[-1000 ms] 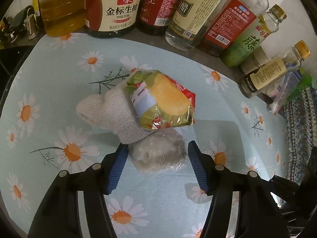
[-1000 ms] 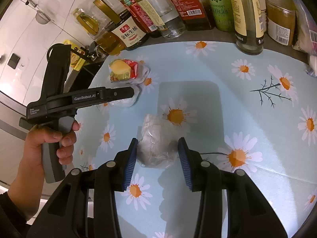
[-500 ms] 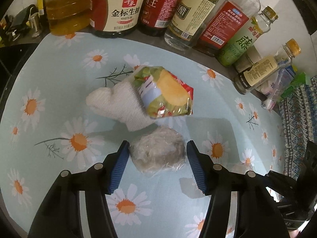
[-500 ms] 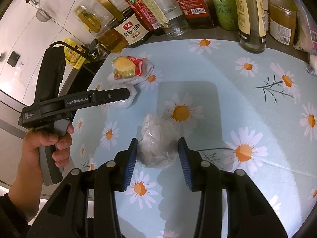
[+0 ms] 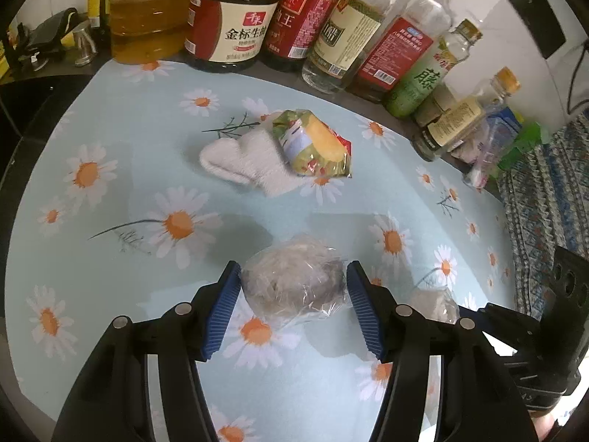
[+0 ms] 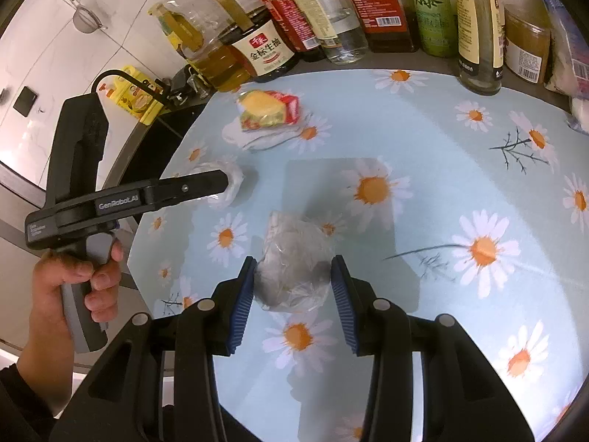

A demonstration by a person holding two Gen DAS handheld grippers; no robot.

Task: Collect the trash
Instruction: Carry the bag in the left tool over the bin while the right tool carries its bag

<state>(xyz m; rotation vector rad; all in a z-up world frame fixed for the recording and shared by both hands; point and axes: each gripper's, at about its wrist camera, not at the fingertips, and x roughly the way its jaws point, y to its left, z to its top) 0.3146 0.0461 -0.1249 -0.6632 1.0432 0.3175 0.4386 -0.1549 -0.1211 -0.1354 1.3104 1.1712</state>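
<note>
Tabletop (image 5: 121,258) — pale blue cloth printed with daisies.

Left gripper (image 5: 292,296): blue ribbed fingers (image 5: 221,313) clenched on a crumpled wad of clear plastic wrap (image 5: 294,283); both pads press its sides, and the wad sits lifted above the cloth. In the right wrist view a bare hand (image 6: 70,287) grips the handle of this tool at the left edge.

Right gripper (image 6: 292,287): fingers (image 6: 241,305) grasping a second clear plastic wad (image 6: 292,261), pads tight against both flanks.

Further back on the cloth, left to right:
- white knitted cloth (image 5: 243,160), lying flat;
- snack packet (image 5: 313,143), yellow, green and red, resting partly on the cloth's right end.

Back edge, beyond the cloth: a row of bottles — oil jug (image 5: 147,11), dark soy sauce bottle (image 5: 232,25), red-labelled bottle (image 5: 298,18), clear vinegar bottle (image 5: 338,40), green-labelled bottle (image 5: 423,81) and smaller ones to the right.

Far right: patterned fabric (image 5: 545,199) beside the tabletop.
</note>
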